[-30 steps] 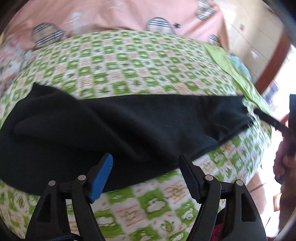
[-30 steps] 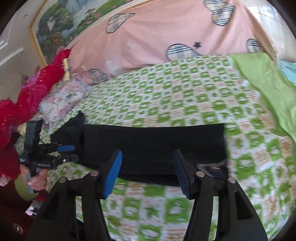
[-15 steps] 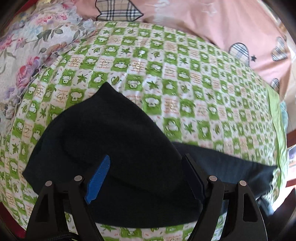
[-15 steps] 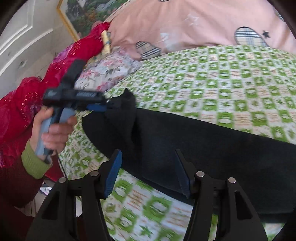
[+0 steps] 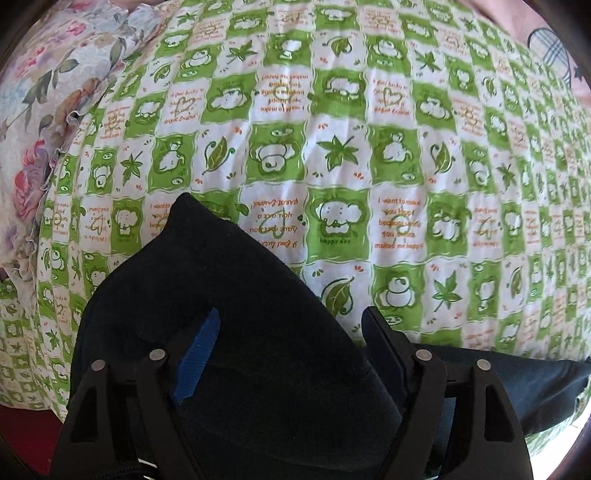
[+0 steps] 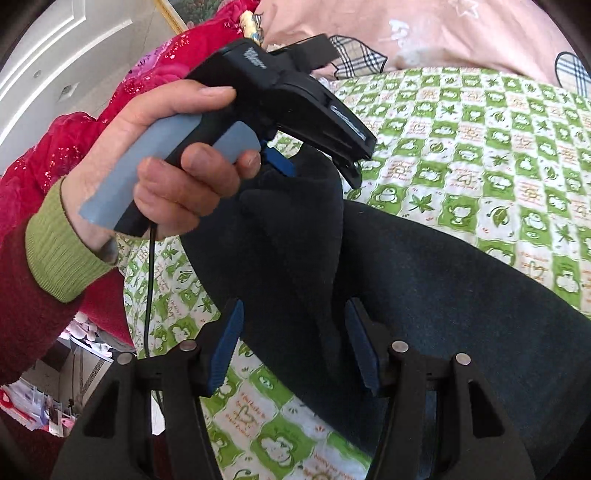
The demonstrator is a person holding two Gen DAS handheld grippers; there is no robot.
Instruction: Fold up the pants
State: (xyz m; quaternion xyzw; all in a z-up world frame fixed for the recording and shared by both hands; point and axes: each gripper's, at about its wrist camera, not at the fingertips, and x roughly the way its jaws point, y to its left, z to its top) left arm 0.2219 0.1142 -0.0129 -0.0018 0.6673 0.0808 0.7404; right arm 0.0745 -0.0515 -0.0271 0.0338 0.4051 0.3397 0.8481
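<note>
The black pants [image 5: 258, 332] lie on a bed with a green and white checked sheet [image 5: 332, 147]. In the left wrist view my left gripper [image 5: 291, 332] is open, its fingers wide apart over a raised fold of the pants near their left end. In the right wrist view the pants [image 6: 424, 288] stretch to the right. My right gripper [image 6: 295, 347] is open, its blue pads either side of a ridge of the fabric. The left gripper [image 6: 317, 147] shows there too, held by a hand, with the pants' end bunched at its fingers.
A floral pillow [image 5: 44, 92] lies at the bed's left edge. A pink blanket with plaid hearts [image 6: 443, 33] covers the head of the bed. A red garment [image 6: 155, 74] lies by the pillow. The bed's near edge and the floor [image 6: 74, 369] are at lower left.
Both grippers have moved in close to the left end of the pants. The fabric now rises between the fingers of each. The right gripper has come close up to the left gripper.
</note>
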